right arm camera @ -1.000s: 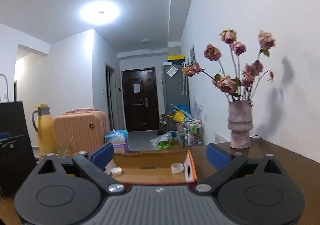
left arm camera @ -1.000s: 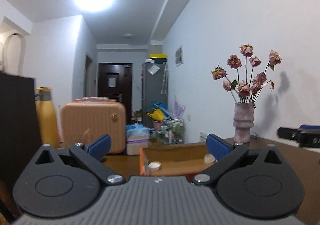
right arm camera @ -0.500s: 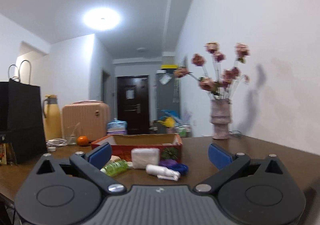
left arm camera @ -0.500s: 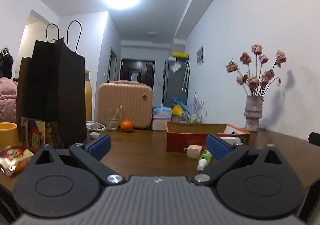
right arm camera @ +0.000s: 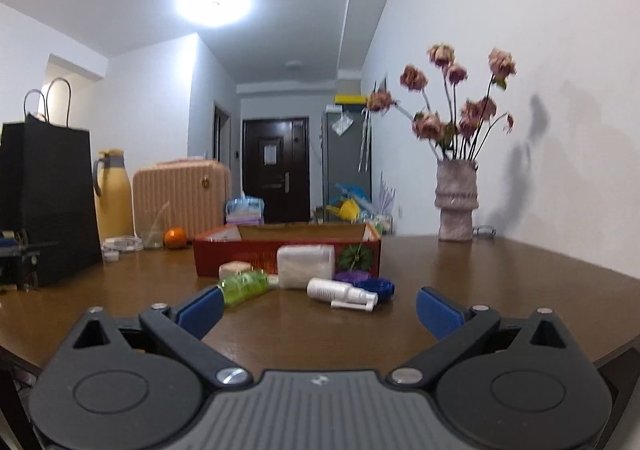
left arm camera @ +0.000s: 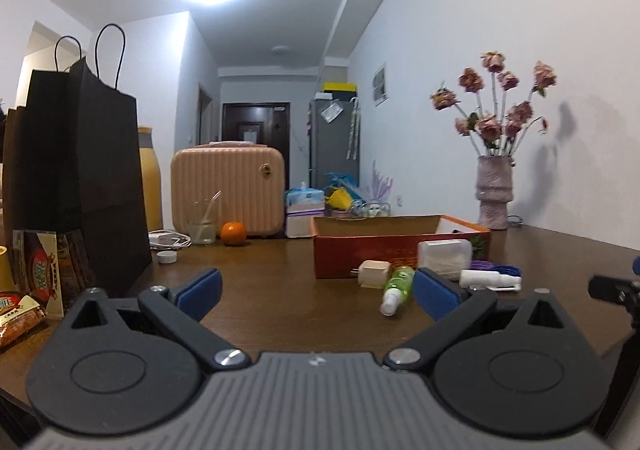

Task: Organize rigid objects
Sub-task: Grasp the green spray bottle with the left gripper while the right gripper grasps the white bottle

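Both grippers have drawn back from over the red box (right arm camera: 286, 250) to table level — left gripper (left arm camera: 316, 290) and right gripper (right arm camera: 318, 308) gape wide, empty, facing the green bottle (right arm camera: 244, 285), white spray bottle (right arm camera: 340, 293) and white case (right arm camera: 305, 264) lying just before the box, presumably awaiting sorting.

Both grippers' fingers (left arm camera: 199, 289) (right arm camera: 439, 312) wide apart.

free: bare table (right arm camera: 460, 282) right of bottles | blocked: box (right arm camera: 286, 254) behind, bag (left arm camera: 76, 178) left
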Action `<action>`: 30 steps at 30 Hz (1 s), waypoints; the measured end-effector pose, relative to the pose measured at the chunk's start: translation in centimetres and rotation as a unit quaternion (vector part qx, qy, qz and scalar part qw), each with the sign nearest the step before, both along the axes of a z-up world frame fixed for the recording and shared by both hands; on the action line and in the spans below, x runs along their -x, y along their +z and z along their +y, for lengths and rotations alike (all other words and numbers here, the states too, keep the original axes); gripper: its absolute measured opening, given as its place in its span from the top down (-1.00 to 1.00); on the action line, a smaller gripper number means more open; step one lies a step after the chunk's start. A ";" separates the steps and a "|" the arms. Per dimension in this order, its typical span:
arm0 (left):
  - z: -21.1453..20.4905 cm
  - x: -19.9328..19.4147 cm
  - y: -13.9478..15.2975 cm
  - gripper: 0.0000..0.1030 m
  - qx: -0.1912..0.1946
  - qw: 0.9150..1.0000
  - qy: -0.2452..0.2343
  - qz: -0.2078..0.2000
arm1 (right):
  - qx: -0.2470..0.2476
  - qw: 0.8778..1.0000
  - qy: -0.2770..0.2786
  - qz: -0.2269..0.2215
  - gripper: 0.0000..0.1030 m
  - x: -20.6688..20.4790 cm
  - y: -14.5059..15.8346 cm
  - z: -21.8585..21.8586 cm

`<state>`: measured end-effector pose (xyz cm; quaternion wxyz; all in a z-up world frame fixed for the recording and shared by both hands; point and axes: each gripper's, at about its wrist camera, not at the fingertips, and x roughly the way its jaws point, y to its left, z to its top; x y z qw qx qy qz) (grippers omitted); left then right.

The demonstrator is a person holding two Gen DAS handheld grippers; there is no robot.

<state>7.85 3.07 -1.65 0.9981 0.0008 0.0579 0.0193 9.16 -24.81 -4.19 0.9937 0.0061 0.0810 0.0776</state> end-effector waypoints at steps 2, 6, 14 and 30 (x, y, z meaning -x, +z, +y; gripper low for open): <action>-0.2 -1.3 0.2 -1.00 -0.010 1.000 0.001 0.006 | 0.011 1.000 0.004 0.006 -0.95 -1.2 0.0 -0.1; -1.0 -4.0 0.7 -1.00 -0.016 1.000 -0.018 0.012 | 0.030 0.999 -0.023 0.024 -0.93 -4.6 0.2 -0.6; -3.3 -13.4 2.0 -1.00 -0.027 0.990 -0.109 0.087 | 0.080 0.991 0.056 0.089 -0.44 -14.1 2.0 -2.3; -6.7 -30.0 -2.6 -0.20 -0.040 0.935 -0.197 0.291 | 0.199 0.933 0.218 0.206 0.41 -28.9 -0.4 0.3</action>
